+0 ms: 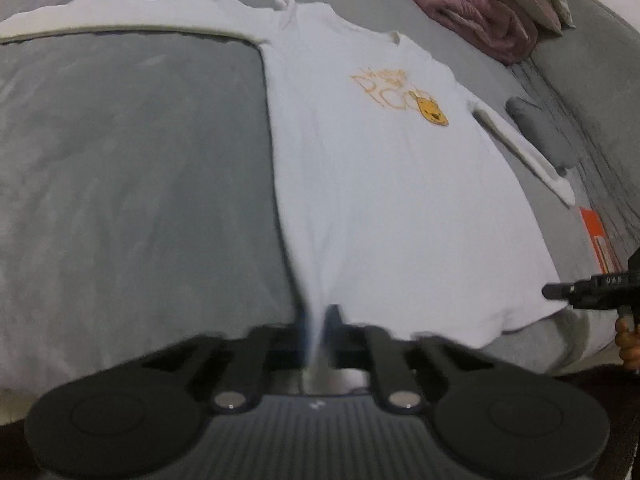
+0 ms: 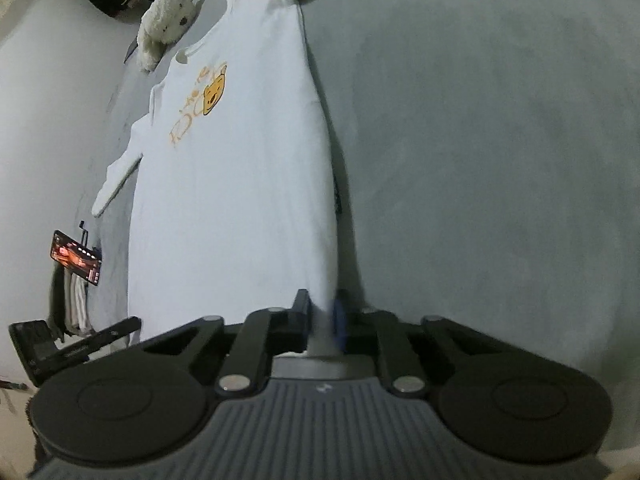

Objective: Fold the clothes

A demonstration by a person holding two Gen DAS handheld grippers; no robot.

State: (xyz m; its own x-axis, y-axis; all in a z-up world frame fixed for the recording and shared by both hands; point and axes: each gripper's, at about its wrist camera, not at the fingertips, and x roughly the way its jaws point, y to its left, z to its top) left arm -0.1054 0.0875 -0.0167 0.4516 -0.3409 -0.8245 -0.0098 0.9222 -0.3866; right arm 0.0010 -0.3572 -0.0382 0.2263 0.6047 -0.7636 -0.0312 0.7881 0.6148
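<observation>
We are clamping the left gripper (image 1: 318, 320) on a hem corner of the shirt (image 1: 384, 208), its fingers pinched together on a ridge of white cloth. The right gripper (image 2: 322, 316) is likewise closed on cloth at the hem, at what we take to be the opposite bottom corner. In the left view its black tip is showing by the far hem corner. The shirt is lying face up and flat on the bed (image 1: 132, 184), print (image 1: 400, 98) uppermost, hem toward the near edge and collar toward the far edge where a plush toy (image 2: 166, 24) is sitting. One sleeve is stretching out sideways along the far edge; the other is lying beside a phone (image 2: 76, 258).

To fold well, we judge both grips should be lifting together, keeping the hem taut and level between them, and carrying it straight toward the collar so the fold is landing square. Slack or uneven height would probably be skewing the crease.
</observation>
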